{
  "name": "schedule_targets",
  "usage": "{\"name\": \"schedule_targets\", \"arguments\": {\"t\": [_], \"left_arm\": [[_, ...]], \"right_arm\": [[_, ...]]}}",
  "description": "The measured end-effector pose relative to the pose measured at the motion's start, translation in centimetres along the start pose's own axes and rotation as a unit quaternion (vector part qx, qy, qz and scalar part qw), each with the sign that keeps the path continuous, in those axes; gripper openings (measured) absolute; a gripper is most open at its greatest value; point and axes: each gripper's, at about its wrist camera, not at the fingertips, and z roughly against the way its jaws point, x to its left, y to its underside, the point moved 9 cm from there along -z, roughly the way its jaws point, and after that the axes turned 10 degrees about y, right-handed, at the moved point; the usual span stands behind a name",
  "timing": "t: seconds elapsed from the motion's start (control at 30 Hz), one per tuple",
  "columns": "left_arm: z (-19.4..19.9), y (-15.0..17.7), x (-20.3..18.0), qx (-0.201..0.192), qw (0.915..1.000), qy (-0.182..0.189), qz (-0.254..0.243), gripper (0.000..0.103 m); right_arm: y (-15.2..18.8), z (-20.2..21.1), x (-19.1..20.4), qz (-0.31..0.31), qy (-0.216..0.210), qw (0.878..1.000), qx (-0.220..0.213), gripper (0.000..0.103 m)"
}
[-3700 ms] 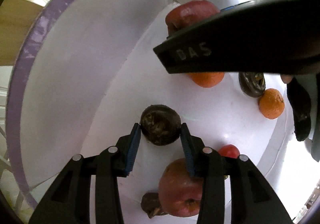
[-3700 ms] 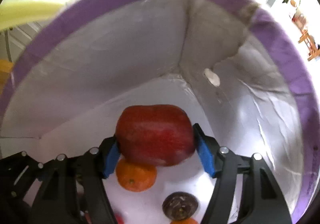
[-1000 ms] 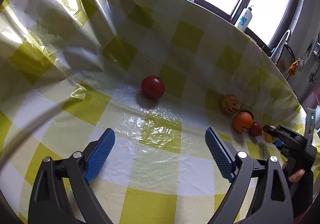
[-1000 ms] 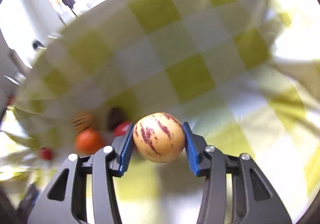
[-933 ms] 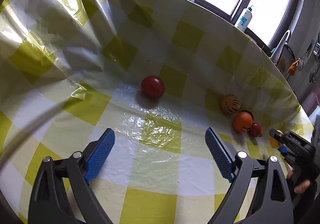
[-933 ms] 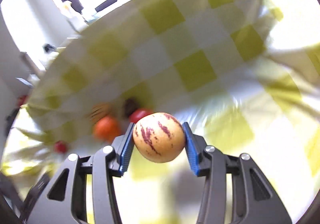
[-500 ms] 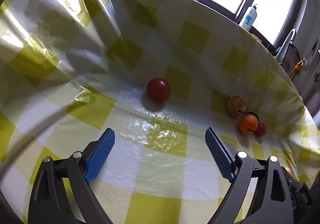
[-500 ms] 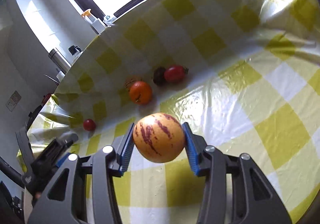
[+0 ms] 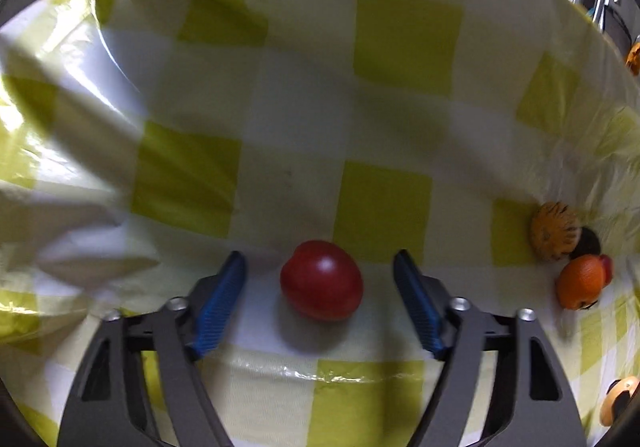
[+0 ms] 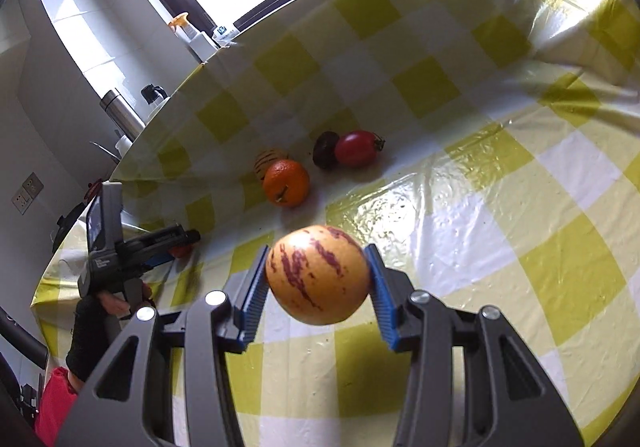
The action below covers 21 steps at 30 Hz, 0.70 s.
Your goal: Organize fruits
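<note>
Left hand-held gripper (image 9: 320, 297) jaws apart, straddling red tomato (image 9: 321, 280) on the bench (image 9: 400, 63), no contact. Right hand-held gripper (image 10: 318, 281) clamped on striped pepino melon (image 10: 318, 279), held above the bench; orange (image 10: 286, 182) beyond.

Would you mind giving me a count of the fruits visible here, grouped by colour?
Red fruits: 2
Orange fruit: 1
Dark fruit: 1
Striped yellow fruits: 2
Total: 6
</note>
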Motion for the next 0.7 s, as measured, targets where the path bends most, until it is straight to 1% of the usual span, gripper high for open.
{"name": "schedule_targets", "arguments": {"t": [0.03,0.07,0.1,0.13,0.2,0.27,0.33,0.4,0.5,0.6,0.7], "left_arm": [[0.0,0.1,0.1,-0.003,0.9998,-0.014,-0.014,0.057],[0.0,0.3,-0.3,-0.009,0.9994,-0.012,-0.031,0.049],[0.1,0.5,-0.5,-0.011,0.9992,-0.004,-0.039,0.042],[0.3,0.7,-0.5,-0.012,0.9991,-0.004,-0.041,0.037],[1.2,1.3,-0.4,-0.026,0.9988,-0.002,-0.041,0.037],[3.4,2.3,-0.6,-0.056,0.9973,0.0,-0.047,0.037],[6.0,3.5,-0.7,-0.079,0.9958,0.02,-0.04,0.037],[8.6,5.2,-1.7,-0.088,0.9942,0.033,-0.052,0.037],[12.2,8.1,-3.4,-0.113,0.9904,0.038,-0.071,0.037],[14.1,10.6,-4.4,-0.138,0.9876,0.041,-0.062,0.037],[14.1,11.5,-6.0,-0.143,0.9866,0.054,-0.057,0.037]], "right_arm": [[0.0,0.0,-0.1,0.0,0.0,1.0,0.0,0.047],[0.0,0.0,-0.1,-0.001,-0.001,1.0,0.0,0.047],[0.0,0.1,-0.1,-0.001,-0.001,1.0,0.0,0.047],[0.0,0.1,0.0,0.0,-0.002,1.0,0.0,0.047],[0.1,0.1,-0.1,0.0,-0.002,1.0,0.001,0.047],[0.0,0.1,-0.1,0.0,-0.002,1.0,0.001,0.047],[0.0,0.1,-0.1,-0.001,-0.002,1.0,0.0,0.047],[0.0,0.1,-0.1,-0.001,-0.002,1.0,0.0,0.047],[0.0,0.1,-0.1,-0.001,-0.002,1.0,0.0,0.047],[0.0,0.3,-0.2,-0.003,-0.002,1.0,-0.003,0.047],[0.0,0.3,-0.2,-0.004,0.0,1.0,-0.005,0.047]]}}
